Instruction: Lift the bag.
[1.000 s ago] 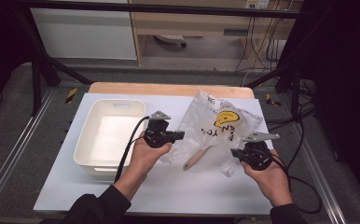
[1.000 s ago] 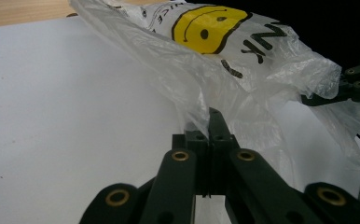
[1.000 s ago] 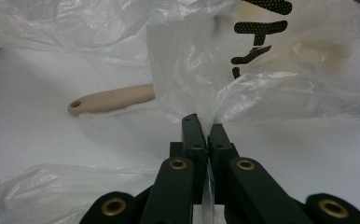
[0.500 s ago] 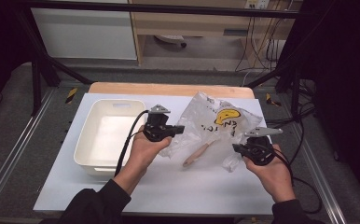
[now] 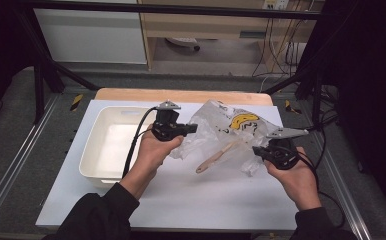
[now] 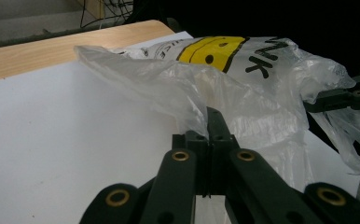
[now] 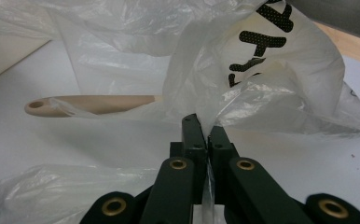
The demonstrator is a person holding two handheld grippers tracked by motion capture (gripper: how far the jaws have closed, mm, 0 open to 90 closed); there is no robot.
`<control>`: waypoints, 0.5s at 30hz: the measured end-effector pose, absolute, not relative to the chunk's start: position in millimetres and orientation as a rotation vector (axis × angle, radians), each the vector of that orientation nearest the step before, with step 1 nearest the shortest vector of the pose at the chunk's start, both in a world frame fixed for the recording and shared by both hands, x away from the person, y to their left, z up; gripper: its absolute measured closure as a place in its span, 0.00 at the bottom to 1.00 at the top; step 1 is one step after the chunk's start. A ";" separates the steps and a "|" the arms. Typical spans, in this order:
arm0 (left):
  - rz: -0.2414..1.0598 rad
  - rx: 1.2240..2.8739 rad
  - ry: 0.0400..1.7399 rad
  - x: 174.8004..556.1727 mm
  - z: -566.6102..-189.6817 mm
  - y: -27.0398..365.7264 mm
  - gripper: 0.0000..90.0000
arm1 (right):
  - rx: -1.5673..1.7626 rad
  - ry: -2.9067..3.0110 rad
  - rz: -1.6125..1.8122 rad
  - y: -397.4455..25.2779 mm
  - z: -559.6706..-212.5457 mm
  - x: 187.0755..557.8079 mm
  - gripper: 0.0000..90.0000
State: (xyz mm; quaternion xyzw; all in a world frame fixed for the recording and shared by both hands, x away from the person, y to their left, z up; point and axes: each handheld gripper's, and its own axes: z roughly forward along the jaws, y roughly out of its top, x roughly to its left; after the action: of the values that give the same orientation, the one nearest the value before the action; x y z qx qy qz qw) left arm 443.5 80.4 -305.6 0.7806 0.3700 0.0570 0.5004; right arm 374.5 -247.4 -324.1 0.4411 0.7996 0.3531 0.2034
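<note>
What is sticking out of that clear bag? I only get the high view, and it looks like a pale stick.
Observer: The right gripper view shows a wooden handle with a small hole at its free end; its other end stays hidden inside the plastic bag.
Operator: Are both grippers really clamped on the bag?
Observer: Yes. In the left gripper view the left gripper has its jaws shut on a fold of the film.
Operator: And the other one?
Observer: The right gripper is shut too, with a thin sheet of plastic running down between its jaws.
Operator: What is the yellow patch?
Observer: Up close it is a yellow smiley face with black letters beside it.
</note>
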 end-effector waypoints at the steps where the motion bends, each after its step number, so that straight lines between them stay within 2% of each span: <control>1: 0.133 1.883 0.894 444.4 -304.1 80.7 1.00 | 1.229 2.229 0.986 -247.7 -322.9 375.4 1.00; 15: 0.146 1.866 0.903 450.9 -294.7 87.8 1.00 | 1.231 2.244 0.997 -242.7 -310.9 390.7 1.00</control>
State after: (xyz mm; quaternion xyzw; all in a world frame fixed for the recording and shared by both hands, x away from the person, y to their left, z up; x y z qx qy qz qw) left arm 450.9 87.8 -294.7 0.7740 0.3745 0.0606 0.5069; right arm 390.7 -242.7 -310.9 0.4395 0.8010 0.3559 0.1963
